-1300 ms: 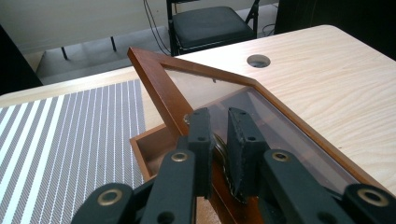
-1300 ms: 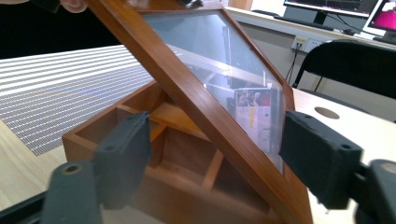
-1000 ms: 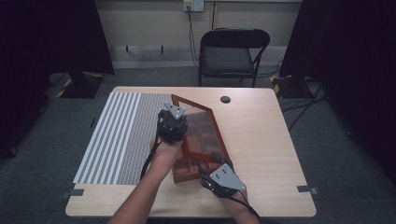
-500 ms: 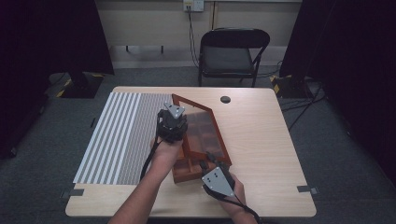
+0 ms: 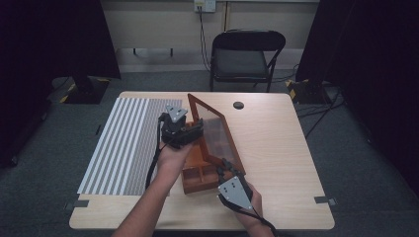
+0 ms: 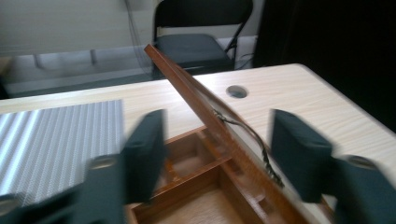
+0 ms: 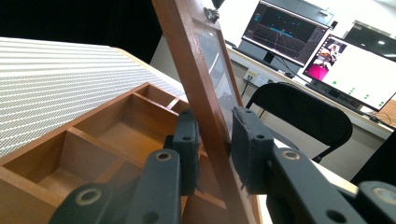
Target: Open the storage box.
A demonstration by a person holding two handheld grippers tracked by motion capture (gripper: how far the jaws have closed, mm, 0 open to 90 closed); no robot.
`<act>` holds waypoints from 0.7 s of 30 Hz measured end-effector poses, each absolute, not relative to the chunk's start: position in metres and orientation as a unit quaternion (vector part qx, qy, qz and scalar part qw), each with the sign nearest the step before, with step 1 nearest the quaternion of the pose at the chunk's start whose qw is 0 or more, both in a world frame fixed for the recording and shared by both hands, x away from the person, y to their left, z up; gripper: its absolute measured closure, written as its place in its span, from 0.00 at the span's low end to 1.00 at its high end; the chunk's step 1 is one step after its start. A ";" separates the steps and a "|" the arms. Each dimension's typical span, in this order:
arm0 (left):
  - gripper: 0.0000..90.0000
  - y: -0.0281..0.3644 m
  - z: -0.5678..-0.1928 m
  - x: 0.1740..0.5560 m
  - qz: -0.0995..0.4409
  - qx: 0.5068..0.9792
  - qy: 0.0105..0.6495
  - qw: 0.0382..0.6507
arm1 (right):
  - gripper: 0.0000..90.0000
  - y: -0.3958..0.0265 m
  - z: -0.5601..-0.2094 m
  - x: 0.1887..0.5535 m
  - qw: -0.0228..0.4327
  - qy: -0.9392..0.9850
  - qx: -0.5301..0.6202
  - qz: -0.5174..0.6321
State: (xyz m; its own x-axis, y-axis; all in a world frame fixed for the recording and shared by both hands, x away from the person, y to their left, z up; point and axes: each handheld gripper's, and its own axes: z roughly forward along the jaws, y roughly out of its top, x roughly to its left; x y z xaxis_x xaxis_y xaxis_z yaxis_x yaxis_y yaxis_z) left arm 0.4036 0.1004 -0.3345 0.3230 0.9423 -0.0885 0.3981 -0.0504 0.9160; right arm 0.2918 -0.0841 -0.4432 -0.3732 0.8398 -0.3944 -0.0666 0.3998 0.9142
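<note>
Two tools work at one wooden box (image 5: pixel 197 173), which sits near the middle of the desk (image 5: pixel 276 148), just right of a striped mat (image 5: pixel 123 143). The box holds several open compartments; those in view appear empty. Its lid (image 5: pixel 215 133), a wooden frame around a clear pane, stands raised at a tilt along the box's right side.

The right tool (image 5: pixel 225 170) is at the near right corner of the box. Its jaws have just been closing and now sit narrow on the lid's frame, one pad on each face of it, as the right gripper view (image 7: pixel 215 154) shows; the pads press the wood.

The left tool (image 5: pixel 190 131) is at the far left part of the box, beside the lid's upper edge. Its jaws have just been opening and stand wide in the left gripper view (image 6: pixel 219 151), blurred, with the lid's edge passing between them and touching neither pad.

Beyond the box, a chair (image 5: pixel 244 57) stands behind the desk.
</note>
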 end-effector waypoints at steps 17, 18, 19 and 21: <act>0.14 0.134 -0.346 0.389 0.318 0.659 0.491 0.473 | 0.88 -0.107 -0.430 0.295 0.489 0.654 0.313 0.484; 0.14 0.135 -0.348 0.388 0.319 0.657 0.491 0.474 | 0.89 -0.110 -0.429 0.296 0.489 0.651 0.318 0.486; 0.14 0.136 -0.348 0.388 0.321 0.659 0.491 0.471 | 0.90 -0.113 -0.428 0.296 0.489 0.646 0.325 0.487; 0.14 0.138 -0.350 0.388 0.321 0.658 0.495 0.469 | 0.90 -0.118 -0.426 0.297 0.488 0.642 0.333 0.489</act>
State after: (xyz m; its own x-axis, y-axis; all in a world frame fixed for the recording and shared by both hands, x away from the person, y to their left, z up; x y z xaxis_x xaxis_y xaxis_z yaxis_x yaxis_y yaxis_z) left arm 0.3875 0.1382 -0.3502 0.3051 0.9514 -0.0424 0.3499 -0.0706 0.9341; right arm 0.2969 -0.1182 -0.4259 -0.3026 0.9044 -0.3009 -0.0503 0.3001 0.9526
